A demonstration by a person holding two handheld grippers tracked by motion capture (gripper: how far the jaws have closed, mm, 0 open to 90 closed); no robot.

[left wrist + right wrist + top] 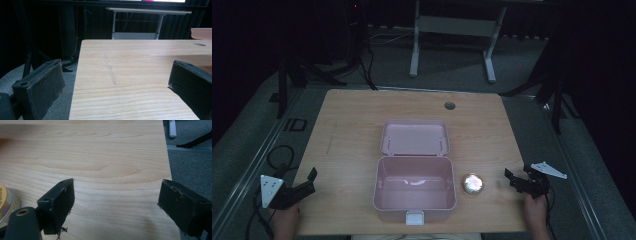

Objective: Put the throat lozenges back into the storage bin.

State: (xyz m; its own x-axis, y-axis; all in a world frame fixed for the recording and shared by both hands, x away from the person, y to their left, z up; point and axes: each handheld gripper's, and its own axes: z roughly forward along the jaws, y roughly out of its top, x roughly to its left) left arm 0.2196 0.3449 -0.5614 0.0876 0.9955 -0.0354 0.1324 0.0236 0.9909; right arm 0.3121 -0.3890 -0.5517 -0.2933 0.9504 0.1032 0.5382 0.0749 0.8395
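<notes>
At table centre, high view: pink box open, lid laid back; round tin just right of it. Left gripper and right gripper rest near front corners, empty.
Left gripper view: jaws wide over bare table.
Right gripper view: jaws wide, tin beside left jaw.
Judgement: nothing begun; likely next, right gripper closes on tin for box.

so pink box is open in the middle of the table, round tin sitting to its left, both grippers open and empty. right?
Wrong side. In the high view the round tin sits right of the open pink box, near the right gripper. The rest holds: left gripper open and empty too.
</notes>
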